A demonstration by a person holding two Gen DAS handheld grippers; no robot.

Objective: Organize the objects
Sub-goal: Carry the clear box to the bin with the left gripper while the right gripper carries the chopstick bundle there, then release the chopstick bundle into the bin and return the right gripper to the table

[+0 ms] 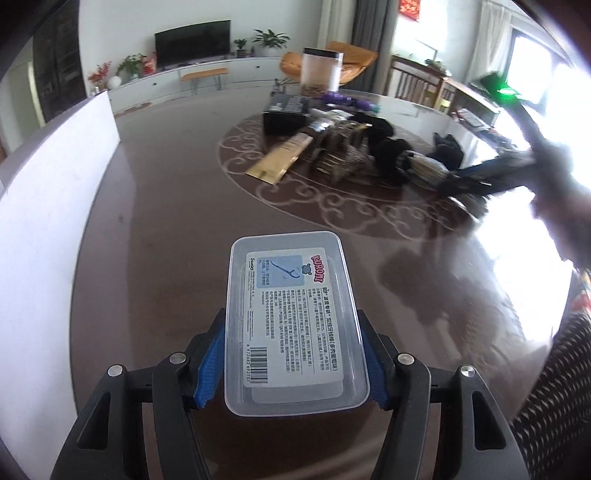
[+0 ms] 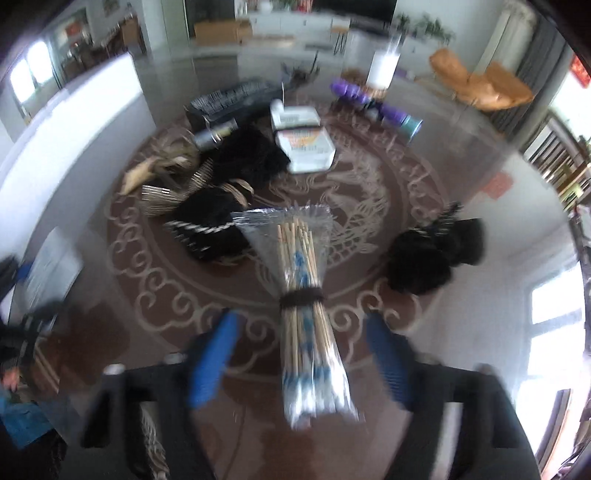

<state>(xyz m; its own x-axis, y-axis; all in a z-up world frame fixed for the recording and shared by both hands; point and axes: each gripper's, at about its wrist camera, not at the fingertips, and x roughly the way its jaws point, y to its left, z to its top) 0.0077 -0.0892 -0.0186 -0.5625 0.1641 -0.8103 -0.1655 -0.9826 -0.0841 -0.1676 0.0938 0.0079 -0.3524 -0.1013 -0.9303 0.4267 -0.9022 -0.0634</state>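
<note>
Gripping clear box (image 1: 295, 325), left tool (image 1: 291, 363), brown table (image 1: 166, 221)

A home living room: a television (image 1: 192, 42) on a long white cabinet (image 1: 177, 79), potted plants (image 1: 270, 38), an orange armchair (image 1: 354, 61), curtains (image 1: 369, 33).

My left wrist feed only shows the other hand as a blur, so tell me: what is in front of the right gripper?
Observer: A wrapped bundle of wooden skewers sits between the fingers of the right gripper.
Operator: Is it clamped?
Observer: It doesn't look so. The picture is blurred, but both blue pads stand clear of it, with a gap on each side.
Operator: Is anything tying the bundle?
Observer: A dark band circles its middle.
</note>
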